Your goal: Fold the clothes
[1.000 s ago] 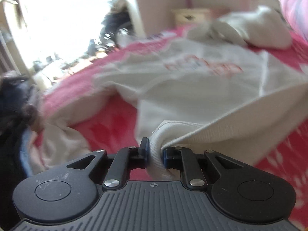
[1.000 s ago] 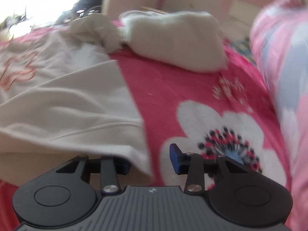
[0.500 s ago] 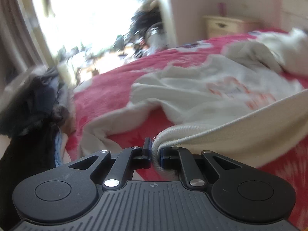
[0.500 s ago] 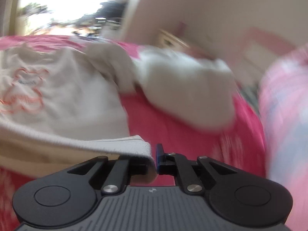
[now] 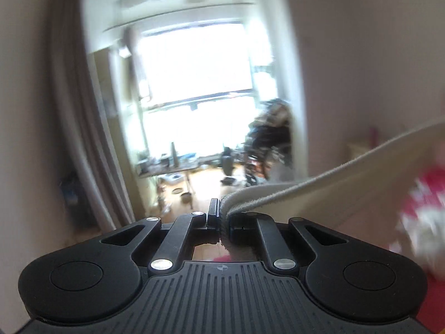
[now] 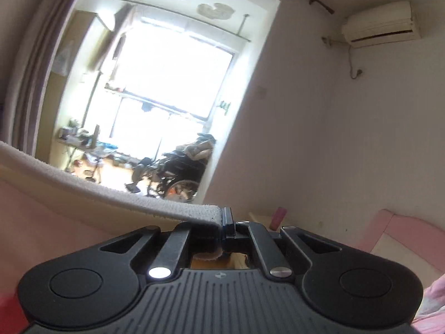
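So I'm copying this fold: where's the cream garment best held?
By its ribbed hem, one gripper at each end, coming in edge-on. The left gripper and right gripper pinch its corners; the thick band spans between them.

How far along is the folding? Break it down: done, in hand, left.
Done: the left gripper and right gripper are each clamped on the ribbed hem of the cream knit garment.
In hand: that hem hangs stretched between them, raised against the bright window.
Left: no fold shows yet.
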The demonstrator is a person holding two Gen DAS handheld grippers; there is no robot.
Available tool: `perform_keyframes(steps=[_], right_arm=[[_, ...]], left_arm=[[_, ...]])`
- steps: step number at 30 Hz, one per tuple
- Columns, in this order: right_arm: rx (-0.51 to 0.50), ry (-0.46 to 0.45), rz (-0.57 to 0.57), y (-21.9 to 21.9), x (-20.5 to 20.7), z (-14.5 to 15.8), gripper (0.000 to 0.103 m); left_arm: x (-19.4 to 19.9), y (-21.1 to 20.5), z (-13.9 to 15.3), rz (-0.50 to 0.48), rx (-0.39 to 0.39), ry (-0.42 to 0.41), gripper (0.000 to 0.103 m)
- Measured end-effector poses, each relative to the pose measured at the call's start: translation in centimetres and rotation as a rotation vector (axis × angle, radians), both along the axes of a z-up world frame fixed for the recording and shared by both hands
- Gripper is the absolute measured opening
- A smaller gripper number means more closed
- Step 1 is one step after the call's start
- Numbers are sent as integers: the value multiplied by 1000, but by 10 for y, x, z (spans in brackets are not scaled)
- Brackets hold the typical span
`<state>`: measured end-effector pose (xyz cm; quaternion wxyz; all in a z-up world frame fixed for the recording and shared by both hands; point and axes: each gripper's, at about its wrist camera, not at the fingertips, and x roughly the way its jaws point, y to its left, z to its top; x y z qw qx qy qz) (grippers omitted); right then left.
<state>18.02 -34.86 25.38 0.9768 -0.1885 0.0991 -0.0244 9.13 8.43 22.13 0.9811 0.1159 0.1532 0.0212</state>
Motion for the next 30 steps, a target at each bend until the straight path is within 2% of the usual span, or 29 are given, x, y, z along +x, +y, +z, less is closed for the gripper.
perform_keyframes(steps=[2,4,6,8,11,14,17,21,27,30], right_arm=[[-9,61,10,-9,-26,-32,1],[-18,148,15,-14,-53,-77,1],[-28,243,15,-19,-81,-126,1],[-23,372,10,-23,-108,-184,1],[-34,431,-6,-25,-122,-208,1],[-45,476,-22,-27,-133,-227,1],[-57,522,-39,-30,-145,-246,1],[-72,582,-62,-33,-160,-271,1],[-90,678,-96,-39,-180,-312,1],[-132,735,-99,-39,-179,-352,1]], left_arm=[[-34,-6,-35,-92,67,66,6],[-67,-13,-84,-209,123,166,6],[-96,-19,-139,-320,169,303,5],[-119,-20,-192,-391,159,455,5],[-142,-22,-263,-461,122,641,5],[-157,-33,-307,-537,102,727,5],[-166,-43,-315,-647,133,755,5],[-163,-41,-303,-733,152,764,4],[-166,-41,-326,-782,135,819,4],[-170,-45,-346,-768,148,835,5]])
